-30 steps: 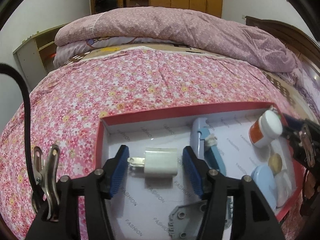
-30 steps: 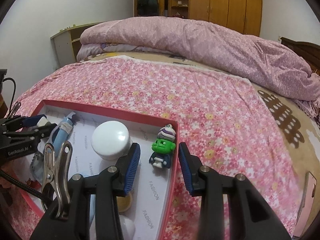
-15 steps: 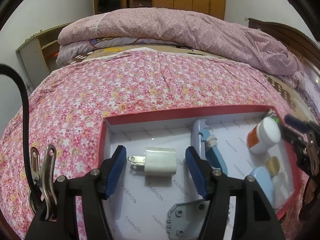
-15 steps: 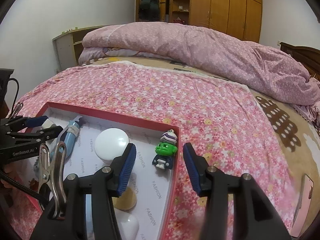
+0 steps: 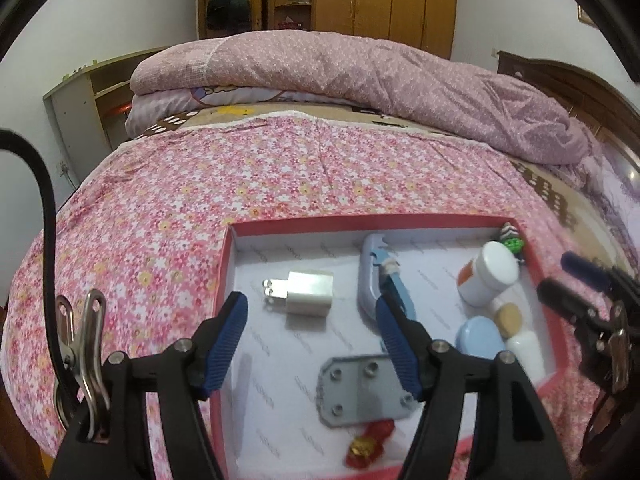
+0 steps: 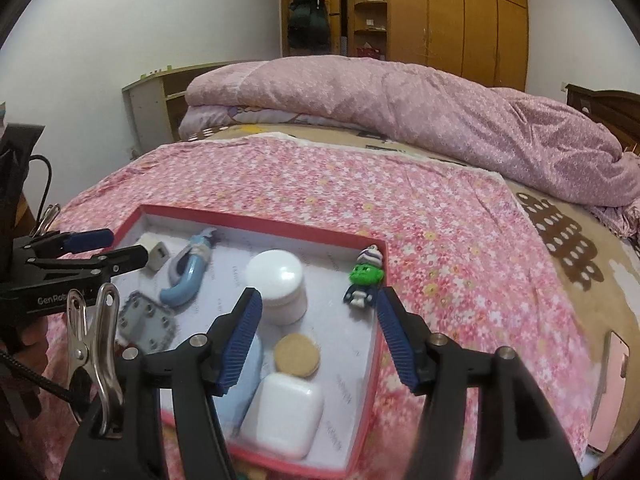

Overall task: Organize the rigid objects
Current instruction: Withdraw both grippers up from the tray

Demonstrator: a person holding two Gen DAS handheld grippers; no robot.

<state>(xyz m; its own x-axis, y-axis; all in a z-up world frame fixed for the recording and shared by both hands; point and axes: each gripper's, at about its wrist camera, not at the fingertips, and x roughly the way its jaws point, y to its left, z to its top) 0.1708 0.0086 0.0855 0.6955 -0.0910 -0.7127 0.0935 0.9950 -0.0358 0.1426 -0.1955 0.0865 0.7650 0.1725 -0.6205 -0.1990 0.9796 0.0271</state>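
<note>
A red box (image 5: pixel 360 224) (image 6: pixel 256 220) lined in white lies on the flowered bedspread. It holds a white charger plug (image 5: pixel 306 294), a blue opener (image 5: pixel 380 276) (image 6: pixel 192 268), a white jar (image 5: pixel 490 276) (image 6: pixel 280 282), a grey metal plate (image 5: pixel 362 390) (image 6: pixel 146 322), a green-faced figure (image 6: pixel 364 278), a round cork lid (image 6: pixel 298 356), a white case (image 6: pixel 286 414) and a light blue case (image 5: pixel 480 336). My left gripper (image 5: pixel 312 338) is open and empty above the box, behind the plug. My right gripper (image 6: pixel 320 334) is open and empty above the box's right end.
A folded pink quilt (image 5: pixel 360 76) lies across the far side of the bed. A wooden wardrobe (image 6: pixel 440 20) and a low shelf (image 5: pixel 92 100) stand behind. A red and gold charm (image 5: pixel 366 444) lies at the box's near edge.
Both grippers have drawn back and up from the box, so more of its contents show. The charger plug and the green figure lie where they were.
</note>
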